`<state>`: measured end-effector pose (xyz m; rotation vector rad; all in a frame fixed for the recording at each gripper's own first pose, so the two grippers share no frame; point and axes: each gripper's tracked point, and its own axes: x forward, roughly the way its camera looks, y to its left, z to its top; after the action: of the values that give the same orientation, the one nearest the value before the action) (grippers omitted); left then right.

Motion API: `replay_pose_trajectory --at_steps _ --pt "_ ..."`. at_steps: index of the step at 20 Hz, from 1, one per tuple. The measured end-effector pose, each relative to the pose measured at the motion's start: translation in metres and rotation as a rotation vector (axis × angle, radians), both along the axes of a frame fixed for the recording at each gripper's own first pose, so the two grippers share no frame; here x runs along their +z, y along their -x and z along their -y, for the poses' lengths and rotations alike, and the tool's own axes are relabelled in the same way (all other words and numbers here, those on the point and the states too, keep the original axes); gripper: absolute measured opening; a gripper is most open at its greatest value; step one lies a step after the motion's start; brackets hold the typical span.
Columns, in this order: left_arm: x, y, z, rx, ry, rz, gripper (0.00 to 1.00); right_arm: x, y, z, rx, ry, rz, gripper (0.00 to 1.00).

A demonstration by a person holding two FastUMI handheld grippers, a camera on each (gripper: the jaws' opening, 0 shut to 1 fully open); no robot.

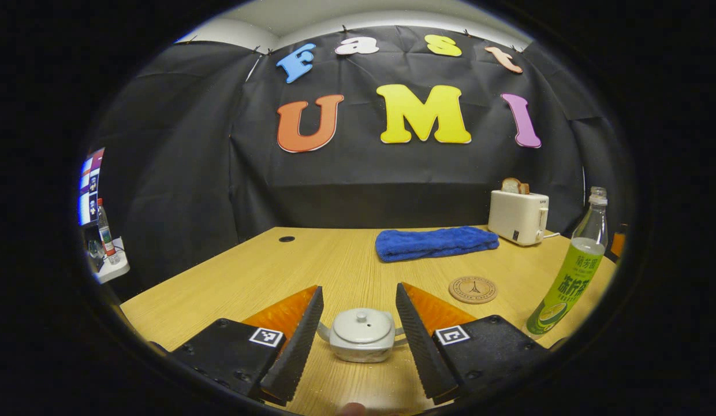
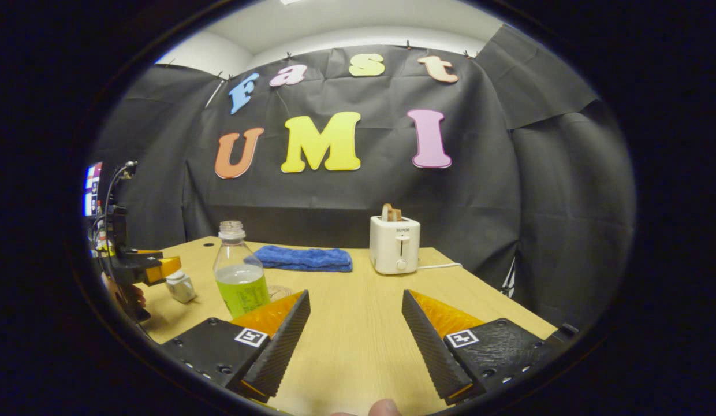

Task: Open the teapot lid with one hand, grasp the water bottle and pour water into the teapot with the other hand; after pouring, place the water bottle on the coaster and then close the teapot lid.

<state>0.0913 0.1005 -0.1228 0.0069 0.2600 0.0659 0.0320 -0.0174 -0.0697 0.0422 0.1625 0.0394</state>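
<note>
Fig.: both grippers open over wood-grain table (image 1: 231, 277).
L gripper (image 1: 359, 338) jaws spread, flanking lidded grey teapot (image 1: 361, 335), not touching; R gripper (image 2: 355, 341) spread, empty. Uncapped green-labelled bottle (image 1: 571, 271) nr round cork coaster (image 1: 473, 289); label script illegible.

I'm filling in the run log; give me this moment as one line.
phase: start | left hand-held gripper: open, facing teapot | lid: on | right hand-held gripper: open, holding nothing | water bottle: uncapped, standing | coaster: bare

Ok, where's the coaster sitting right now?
In the left gripper view the coaster lies flat on the table, right of centre, between the blue towel and the water bottle, nothing on it.
</note>
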Motion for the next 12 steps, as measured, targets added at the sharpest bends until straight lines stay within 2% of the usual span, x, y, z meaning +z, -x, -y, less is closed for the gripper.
replay_pose_trajectory --at_steps 4,6,9,12 --pt "-0.0079 -0.0037 0.0028 -0.004 0.010 -0.032 0.63 -0.0008 -0.0019 0.0010 -0.004 0.021 0.002 0.96" --pt "-0.0098 -0.0058 0.0015 0.010 0.007 -0.032 0.50 -0.0022 -0.0032 -0.0009 0.001 0.023 -0.001 0.96" --pt "-0.0090 -0.0061 -0.0018 0.025 0.006 -0.027 0.24 -0.0048 -0.0029 -0.0060 0.014 0.025 -0.009 0.96" --pt "-0.0098 -0.0070 0.0023 0.020 0.011 -0.027 0.14 -0.0069 -0.0034 -0.0084 0.025 0.026 -0.015 0.96"
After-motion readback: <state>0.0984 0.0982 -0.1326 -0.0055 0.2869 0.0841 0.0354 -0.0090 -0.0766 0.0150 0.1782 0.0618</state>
